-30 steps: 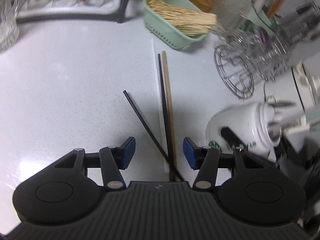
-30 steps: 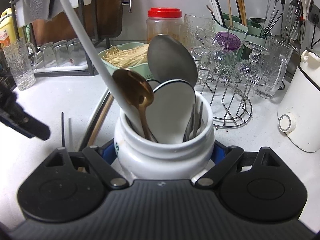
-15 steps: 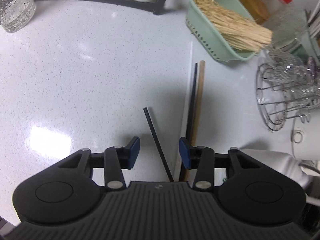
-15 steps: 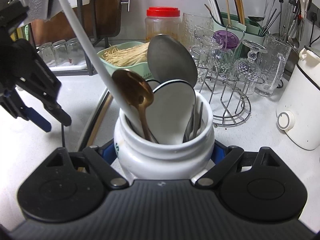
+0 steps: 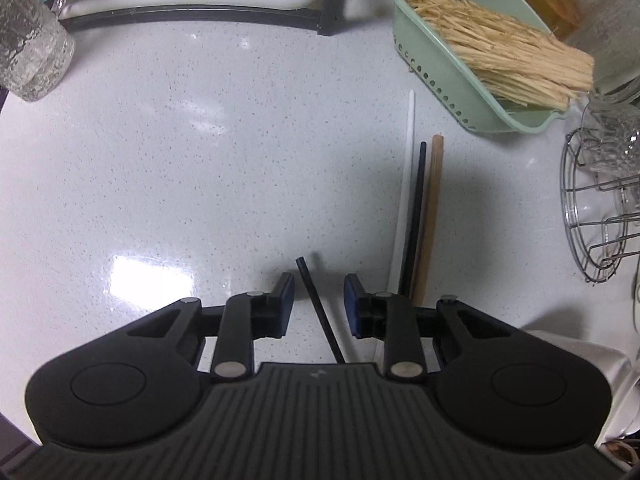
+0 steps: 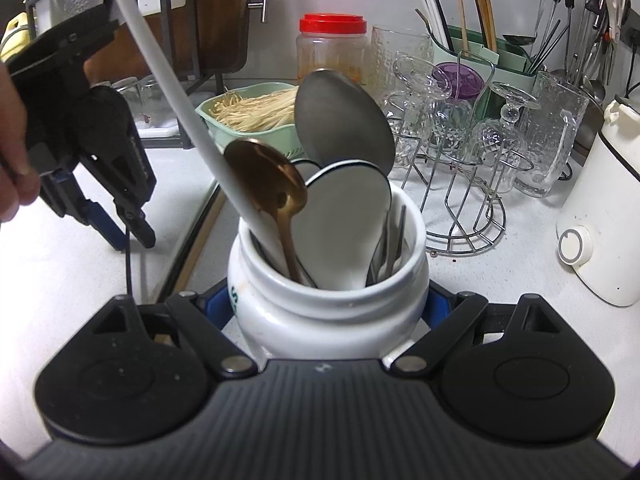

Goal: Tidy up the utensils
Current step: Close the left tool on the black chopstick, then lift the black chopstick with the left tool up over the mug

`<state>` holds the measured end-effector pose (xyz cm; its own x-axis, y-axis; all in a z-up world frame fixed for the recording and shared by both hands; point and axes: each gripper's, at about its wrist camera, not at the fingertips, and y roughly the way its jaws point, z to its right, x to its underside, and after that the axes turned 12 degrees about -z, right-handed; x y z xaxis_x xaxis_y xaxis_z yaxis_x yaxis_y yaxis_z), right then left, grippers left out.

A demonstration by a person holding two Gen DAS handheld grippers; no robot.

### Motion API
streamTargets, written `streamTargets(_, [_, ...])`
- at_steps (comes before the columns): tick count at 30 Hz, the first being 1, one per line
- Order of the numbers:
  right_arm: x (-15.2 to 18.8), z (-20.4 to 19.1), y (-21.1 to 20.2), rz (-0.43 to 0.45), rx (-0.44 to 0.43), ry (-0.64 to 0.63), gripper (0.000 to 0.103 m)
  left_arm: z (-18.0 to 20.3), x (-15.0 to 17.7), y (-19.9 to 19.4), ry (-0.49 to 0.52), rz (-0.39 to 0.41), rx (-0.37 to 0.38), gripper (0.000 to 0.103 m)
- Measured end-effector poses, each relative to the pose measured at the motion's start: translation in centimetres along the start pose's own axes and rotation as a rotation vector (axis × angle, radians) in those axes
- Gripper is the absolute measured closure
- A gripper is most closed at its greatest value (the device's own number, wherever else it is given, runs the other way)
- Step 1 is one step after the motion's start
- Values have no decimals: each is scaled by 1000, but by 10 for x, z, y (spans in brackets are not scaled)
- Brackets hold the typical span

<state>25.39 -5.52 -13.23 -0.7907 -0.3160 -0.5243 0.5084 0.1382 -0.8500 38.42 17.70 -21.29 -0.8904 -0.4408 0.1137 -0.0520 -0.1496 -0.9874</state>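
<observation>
The worktop (image 5: 192, 168) is a pale, speckled white stone, glossy enough to throw back a bright patch of ceiling light near its front edge. Along the back edge stands a black-framed dish rack (image 5: 192, 4) with upturned glasses. A mint-green basket (image 5: 448, 76) heaped with pale mushroom stalks sits toward the back right, with a red-lidded jar (image 6: 332, 52) behind it against the grey wall. Further right are a wire glass stand (image 6: 464, 216), a green caddy of chopsticks (image 6: 492, 56) and a white appliance (image 6: 604, 216) at the right edge.

The left gripper (image 5: 319, 304) points straight down over the middle of the worktop. Its blue-padded jaws have just been closing and now stand a little apart, with a single black chopstick (image 5: 316, 300) lying slantwise on the worktop between them, neither pad visibly touching it. Just to its right, three more sticks lie side by side, pointing toward the basket: a white chopstick (image 5: 405, 184), a second black chopstick (image 5: 416, 208) and a wooden chopstick (image 5: 431, 216).

The right gripper (image 6: 328, 300) is clamped around a white ceramic jar (image 6: 328, 300) standing near the front edge, its pads pressed to either side of the belly. The jar holds a steel spoon (image 6: 344, 116), a bronze spoon (image 6: 264, 176), a white spoon (image 6: 344, 216), forks and a long white handle leaning up to the left.
</observation>
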Motion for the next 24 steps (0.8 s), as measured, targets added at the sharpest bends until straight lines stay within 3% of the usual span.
streamTargets(6, [0,0,1,-2,-4,-9,11,17,-5,1,31,-27,-87,72])
streamTargets(8, [0,0,0,-3,-7,-11,11,23,-5,0,38,-32,-105,76])
streamTargets(10, [-1,0,1,-4,-9,-16,11,26,-5,-2,38,-36,-99,90])
streamTargets(15, [-2,1,2,-5,-17,-23,11,36,0,-3,59,-14,-96,98])
streamTargets(18, [-3,1,3,-6,-19,-27,11,34,7,-6,91,18,-96,98])
streamTargets(24, [-3,1,3,-5,-18,-29,11,20,25,-31,101,95,-14,98])
